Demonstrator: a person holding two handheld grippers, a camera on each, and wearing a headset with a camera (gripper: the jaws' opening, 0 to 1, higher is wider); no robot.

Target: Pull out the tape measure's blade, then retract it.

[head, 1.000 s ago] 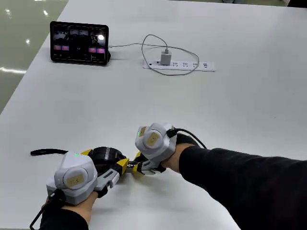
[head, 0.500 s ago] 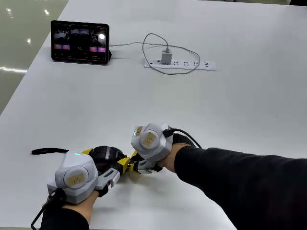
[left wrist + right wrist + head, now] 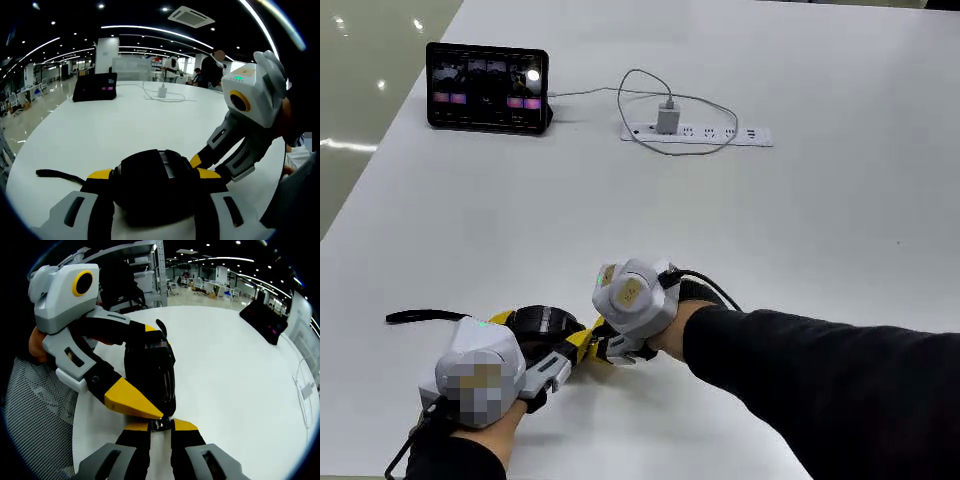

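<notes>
Left gripper (image 3: 542,334) first: its yellow-tipped jaws are clamped around the tape measure (image 3: 542,322), one on each side of the round black case. The left gripper view shows the case wedged squarely between them, low on the white table (image 3: 720,230). The right gripper (image 3: 601,341) comes in from the other side, nose to nose with the left one. In its own view its jaws are drawn nearly together, pinching the small blade tip (image 3: 160,424) right at the mouth of the case. Hardly any blade shows between case and jaws. A black strap (image 3: 415,317) trails off the case to the left, lying flat on the table. Far across the table, well apart from the action, a tablet (image 3: 487,88) stands lit. To its right is a power strip (image 3: 695,134) with a white charger (image 3: 667,122) plugged in and its cable looping around.
</notes>
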